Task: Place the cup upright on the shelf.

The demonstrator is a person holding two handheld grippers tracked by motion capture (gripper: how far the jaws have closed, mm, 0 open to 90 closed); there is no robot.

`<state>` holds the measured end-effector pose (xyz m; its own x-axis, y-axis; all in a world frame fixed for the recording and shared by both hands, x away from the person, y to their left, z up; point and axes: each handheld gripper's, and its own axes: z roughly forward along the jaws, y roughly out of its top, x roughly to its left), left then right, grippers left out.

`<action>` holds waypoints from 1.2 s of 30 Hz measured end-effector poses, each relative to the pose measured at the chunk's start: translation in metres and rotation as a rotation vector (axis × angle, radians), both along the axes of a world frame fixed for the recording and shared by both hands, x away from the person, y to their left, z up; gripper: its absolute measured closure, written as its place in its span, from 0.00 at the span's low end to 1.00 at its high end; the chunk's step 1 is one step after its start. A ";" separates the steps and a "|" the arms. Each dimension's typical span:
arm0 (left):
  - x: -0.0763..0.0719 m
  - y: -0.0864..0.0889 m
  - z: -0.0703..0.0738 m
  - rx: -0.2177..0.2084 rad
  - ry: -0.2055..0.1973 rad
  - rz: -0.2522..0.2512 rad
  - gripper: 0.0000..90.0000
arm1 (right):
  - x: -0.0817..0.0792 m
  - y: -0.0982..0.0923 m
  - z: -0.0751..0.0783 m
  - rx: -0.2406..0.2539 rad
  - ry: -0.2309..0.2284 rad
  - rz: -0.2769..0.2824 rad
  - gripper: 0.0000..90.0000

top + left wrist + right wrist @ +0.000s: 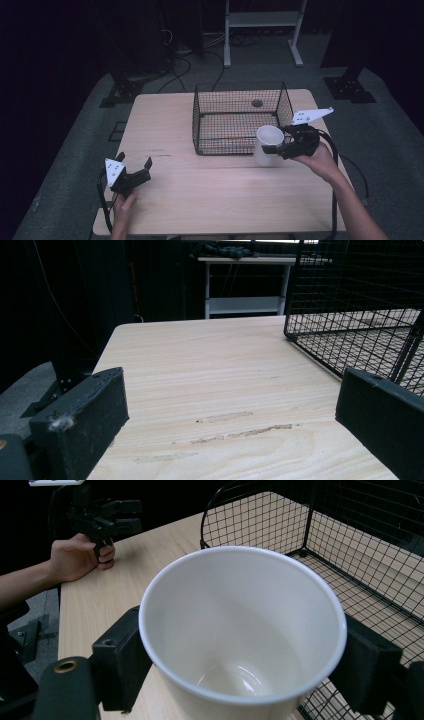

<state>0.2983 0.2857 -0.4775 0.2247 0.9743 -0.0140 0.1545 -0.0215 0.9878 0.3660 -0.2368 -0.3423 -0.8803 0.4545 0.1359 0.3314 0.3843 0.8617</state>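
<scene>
Left gripper (134, 168), lower left of my high view: black body, two blocky black jaws, a pale three-cornered plate with dark dots on top, black cable trailing toward the frame bottom. Left gripper view: its jaw faces are matt and scuffed, with a tuft of lint on one. Right gripper (278, 145), right of centre: same black build, white plate, thick black cable. Right gripper view: brass-coloured screw, lower left. Forearms bare.

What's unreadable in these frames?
- White ceramic cup: its base is cut off by the bottom edge in the right gripper view.
- Cup's outer wall: hidden by the right gripper in the high view.
- Black wire basket: cut off by the right edge in the left gripper view.
</scene>
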 end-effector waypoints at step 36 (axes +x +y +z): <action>0.000 0.000 0.000 -0.001 -0.001 -0.002 0.00 | 0.059 0.019 0.028 -0.010 0.000 -0.027 0.22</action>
